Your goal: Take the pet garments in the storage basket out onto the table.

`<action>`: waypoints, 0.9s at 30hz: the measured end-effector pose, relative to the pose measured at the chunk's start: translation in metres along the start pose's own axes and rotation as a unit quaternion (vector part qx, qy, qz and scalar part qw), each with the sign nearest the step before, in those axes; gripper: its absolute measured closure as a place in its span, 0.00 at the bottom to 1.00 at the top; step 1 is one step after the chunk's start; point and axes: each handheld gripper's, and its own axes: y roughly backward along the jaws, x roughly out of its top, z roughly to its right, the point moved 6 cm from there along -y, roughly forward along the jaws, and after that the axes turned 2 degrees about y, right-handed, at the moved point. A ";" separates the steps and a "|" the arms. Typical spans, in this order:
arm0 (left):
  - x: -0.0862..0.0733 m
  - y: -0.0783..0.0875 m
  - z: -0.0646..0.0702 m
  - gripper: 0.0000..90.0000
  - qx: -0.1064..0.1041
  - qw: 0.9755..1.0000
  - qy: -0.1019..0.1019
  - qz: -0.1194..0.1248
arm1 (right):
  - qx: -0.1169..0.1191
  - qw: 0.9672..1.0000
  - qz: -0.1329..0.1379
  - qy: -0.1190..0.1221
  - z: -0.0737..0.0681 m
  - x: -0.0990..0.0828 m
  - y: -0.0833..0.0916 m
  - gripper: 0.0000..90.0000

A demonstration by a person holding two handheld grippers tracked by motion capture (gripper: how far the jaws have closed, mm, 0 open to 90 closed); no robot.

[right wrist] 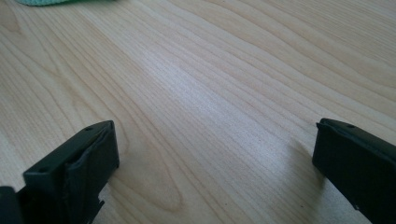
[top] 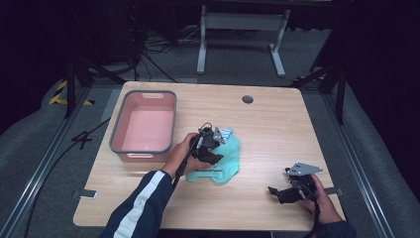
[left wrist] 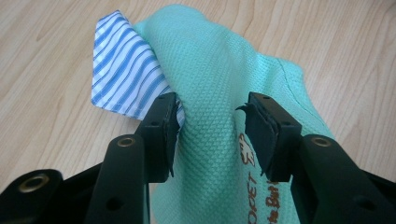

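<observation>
While the right gripper (top: 283,192) rests spread, the left gripper (left wrist: 212,126) straddles the green cloth (left wrist: 219,84), unclenched.

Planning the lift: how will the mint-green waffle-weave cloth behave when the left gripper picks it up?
The mint-green waffle-weave cloth humps softly between the left gripper jaws, so it will probably sag and drape. Its textured weave likely grips well. The blue-striped fabric tucked underneath may drag along or slip free.

Brown lettering on the green cloth (left wrist: 219,116), partly cut off, not legible

Bare table (top: 277,129) (bin (top: 143,121) leftward)
</observation>
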 end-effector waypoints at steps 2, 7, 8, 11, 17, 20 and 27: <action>0.000 0.002 0.001 0.59 0.000 1.000 -0.001 0.000 | 0.000 1.000 0.000 0.000 0.000 0.000 0.000 0.01; 0.001 0.010 0.003 0.54 0.006 1.000 -0.002 0.007 | -0.001 1.000 0.000 0.001 0.000 0.000 0.000 0.01; 0.000 0.011 0.003 0.53 0.007 1.000 -0.002 0.006 | -0.001 1.000 0.000 0.001 0.000 0.000 0.000 0.01; 0.001 0.015 0.005 0.50 0.008 1.000 -0.008 0.007 | -0.001 1.000 -0.001 0.001 0.000 0.000 0.000 0.01; 0.000 0.020 0.011 0.46 0.004 1.000 -0.013 0.010 | -0.001 1.000 -0.001 0.001 0.000 0.000 0.000 0.01; -0.002 0.021 0.014 0.44 0.004 1.000 -0.023 0.005 | -0.001 1.000 -0.001 0.001 0.000 0.000 0.000 0.01; -0.012 0.030 0.018 0.42 0.003 1.000 -0.031 0.000 | -0.001 1.000 -0.001 0.001 0.000 0.000 0.000 0.01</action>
